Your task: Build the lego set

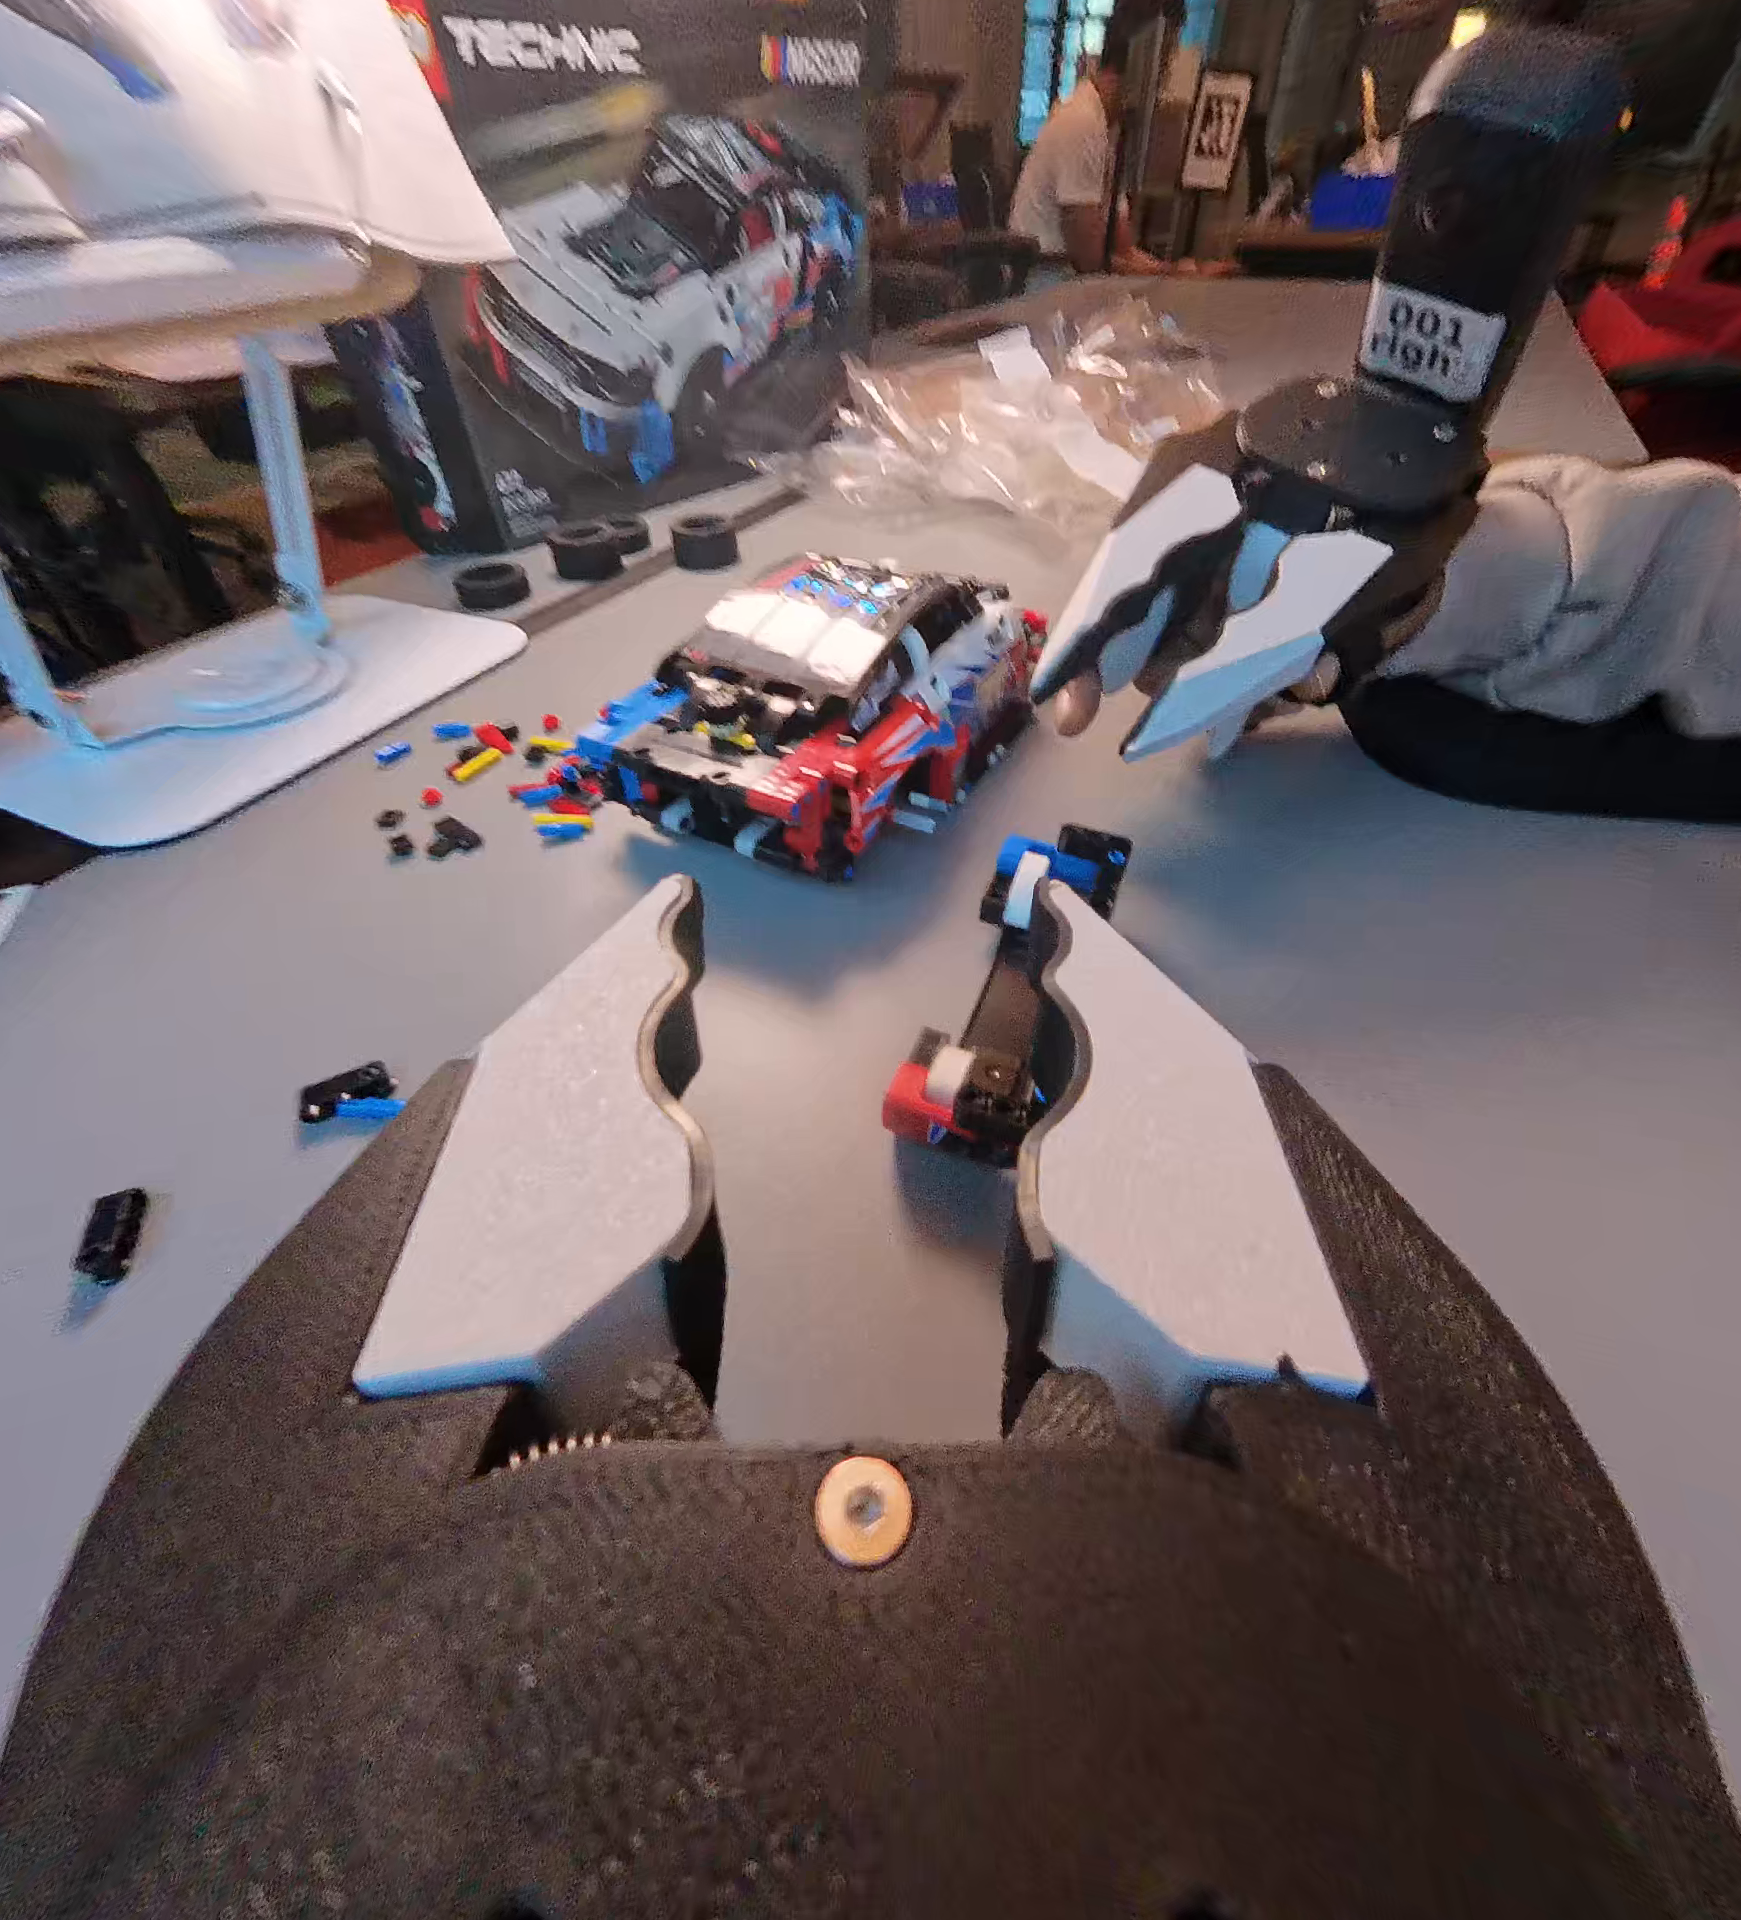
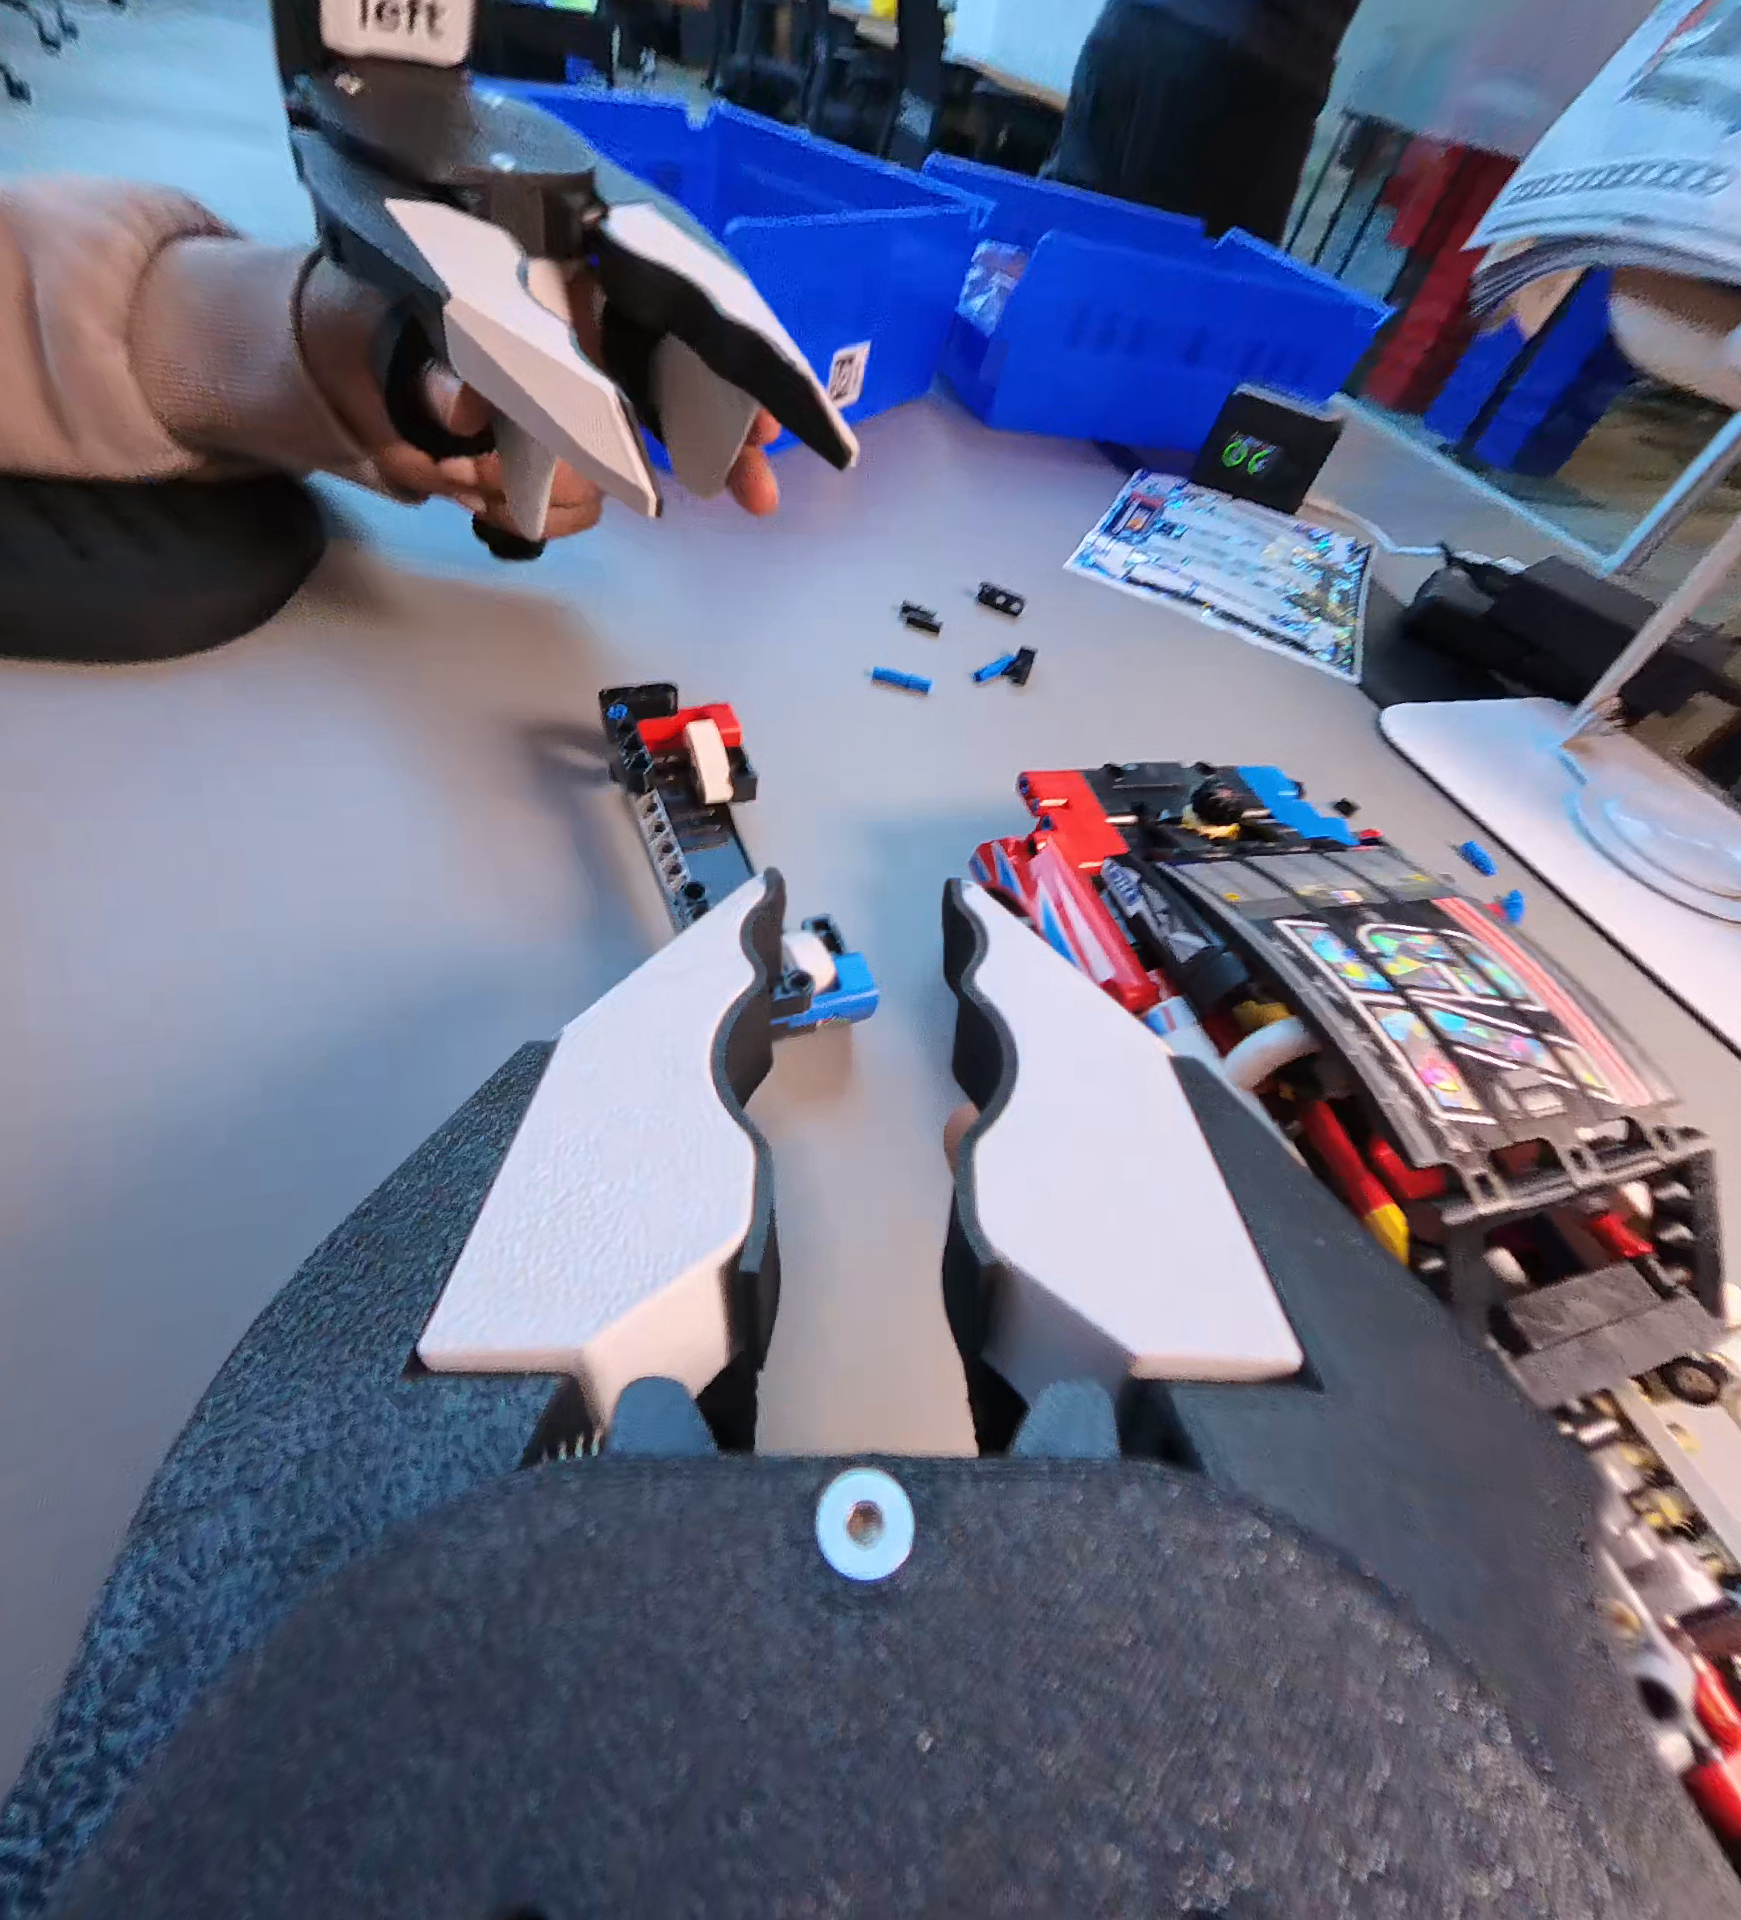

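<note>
The partly built red, white and blue Lego car (image 1: pixel 824 717) stands mid-table; in the right wrist view it (image 2: pixel 1313 997) lies just right of my right gripper. A black beam sub-assembly (image 1: pixel 1011 997) with a red end and a blue end lies on the table and also shows in the right wrist view (image 2: pixel 679 821). My left gripper (image 1: pixel 866 904) is open and empty above the table, with the beam showing beside its right finger. My right gripper (image 2: pixel 861 904) is open and empty between the beam's blue end and the car. Each gripper shows in the other's view (image 1: pixel 1089 717) (image 2: pixel 746 478).
Loose small pieces (image 1: pixel 492 758) lie left of the car, more (image 2: pixel 949 644) beyond the beam. Several black tyres (image 1: pixel 585 551), the set's box (image 1: pixel 658 260) and plastic bags (image 1: pixel 1001 416) are at the back. A white stand base (image 1: pixel 222 707), a sticker sheet (image 2: pixel 1230 582) and blue bins (image 2: pixel 1053 301) border the table. Left tips to right tips: about 12 cm.
</note>
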The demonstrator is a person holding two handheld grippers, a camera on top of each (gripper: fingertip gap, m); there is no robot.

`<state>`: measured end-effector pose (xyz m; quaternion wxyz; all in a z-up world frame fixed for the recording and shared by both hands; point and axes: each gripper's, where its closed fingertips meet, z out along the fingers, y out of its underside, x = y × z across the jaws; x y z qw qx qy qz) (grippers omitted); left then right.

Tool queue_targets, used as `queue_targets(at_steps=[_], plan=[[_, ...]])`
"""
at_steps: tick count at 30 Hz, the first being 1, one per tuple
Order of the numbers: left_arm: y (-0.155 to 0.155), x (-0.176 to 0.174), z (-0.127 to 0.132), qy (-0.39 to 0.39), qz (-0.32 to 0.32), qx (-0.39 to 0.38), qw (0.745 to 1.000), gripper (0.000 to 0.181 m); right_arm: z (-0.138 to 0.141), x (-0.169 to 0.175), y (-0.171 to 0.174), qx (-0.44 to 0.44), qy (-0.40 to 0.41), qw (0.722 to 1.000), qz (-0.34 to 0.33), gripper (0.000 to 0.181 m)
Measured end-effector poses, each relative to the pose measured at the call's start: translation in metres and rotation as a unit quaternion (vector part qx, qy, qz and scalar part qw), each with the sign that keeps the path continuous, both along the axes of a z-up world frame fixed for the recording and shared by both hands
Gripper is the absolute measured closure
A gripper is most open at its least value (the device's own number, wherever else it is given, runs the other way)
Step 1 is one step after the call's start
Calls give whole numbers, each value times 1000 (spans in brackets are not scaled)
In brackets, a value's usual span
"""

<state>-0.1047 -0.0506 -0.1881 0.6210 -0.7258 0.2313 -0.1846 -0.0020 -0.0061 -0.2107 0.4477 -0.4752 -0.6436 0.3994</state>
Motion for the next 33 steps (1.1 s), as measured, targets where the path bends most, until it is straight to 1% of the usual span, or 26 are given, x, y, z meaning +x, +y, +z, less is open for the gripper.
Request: queue_targets(at_steps=[4, 7, 9, 14, 15, 16, 17, 20, 23, 25, 27, 29, 30, 33], plan=[[4, -31, 28, -21, 88, 73, 993, 133, 27, -2, 17, -33, 71, 996, -49, 153], [3, -50, 40, -36, 135, 103, 985, 143, 57, -6, 28, -56, 130, 987, -77, 155], [2, -61, 43, -42, 163, 111, 979, 152, 76, -11, 39, -60, 155, 981, -96, 160], [-1, -66, 44, -49, 169, 112, 978, 163, 107, -29, 64, -85, 194, 970, -123, 169], [-1, -66, 44, -47, 170, 114, 978, 167, 114, -32, 70, -82, 204, 967, -132, 175], [-2, -66, 45, -44, 170, 115, 978, 172, 121, -35, 77, -72, 216, 963, -145, 181], [-2, -66, 44, -40, 171, 115, 978, 180, 128, -38, 84, -61, 225, 960, -156, 181], [0, -66, 41, -32, 178, 111, 977, 181, 145, -47, 102, -35, 232, 957, -172, 181], [3, -64, 36, -26, 175, 102, 979, 181, 155, -63, 125, -22, 215, 959, -184, 181], [4, -63, 33, -24, 171, 96, 980, 181, 157, -83, 142, -4, 180, 966, -183, 179], [5, -62, 30, -22, 169, 92, 981, 181, 162, -107, 168, 65, 155, 966, -198, 177], [6, -63, 26, -19, 169, 86, 982, 181, 166, -135, 198, 129, 135, 959, -213, 177], [6, -63, 25, -16, 171, 85, 981, 181, 166, -150, 213, 141, 120, 958, -221, 177], [6, -65, 24, -6, 180, 85, 980, 181, 166, -185, 244, 127, 102, 958, -237, 175]])
